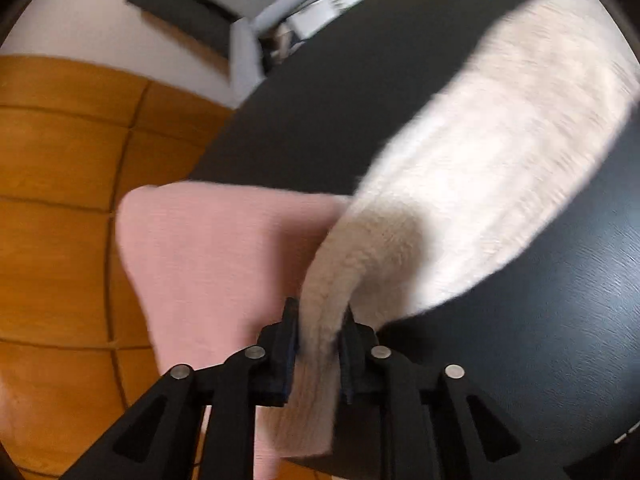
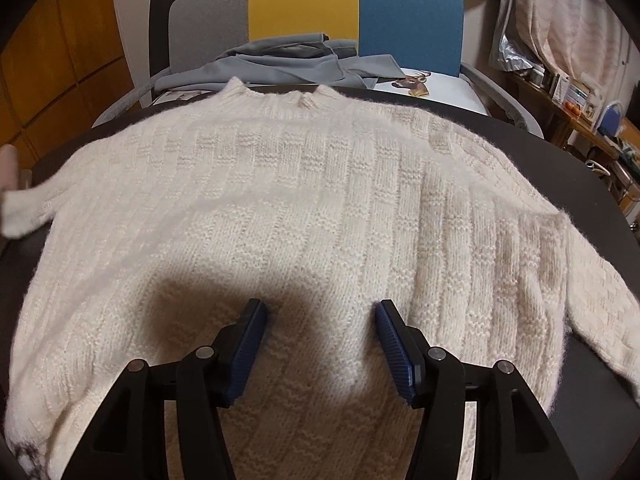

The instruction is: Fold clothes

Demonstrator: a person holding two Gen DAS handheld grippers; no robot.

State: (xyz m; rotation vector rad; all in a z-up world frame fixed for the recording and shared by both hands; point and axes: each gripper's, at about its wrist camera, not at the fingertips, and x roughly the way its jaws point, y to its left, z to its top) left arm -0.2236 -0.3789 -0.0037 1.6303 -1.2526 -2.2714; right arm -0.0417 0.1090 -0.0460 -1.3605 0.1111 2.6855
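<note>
A cream knitted sweater (image 2: 304, 200) lies spread flat on the dark table (image 2: 560, 152), collar toward the far edge. My right gripper (image 2: 322, 312) is open and hovers low over the sweater's lower middle, holding nothing. My left gripper (image 1: 318, 320) is shut on the cuff end of the sweater's left sleeve (image 1: 480, 168), at the table's left edge. The sleeve stretches from the pads across the table (image 1: 320, 100). In the right wrist view that sleeve (image 2: 24, 208) runs off the left side.
A pink cloth (image 1: 208, 260) hangs over the table's near left edge. Orange wooden floor (image 1: 60, 200) lies below. A chair (image 2: 320, 12) with grey, yellow and blue back stands behind the table, with a grey garment (image 2: 280, 64) on it. Cluttered shelves (image 2: 580, 92) are at right.
</note>
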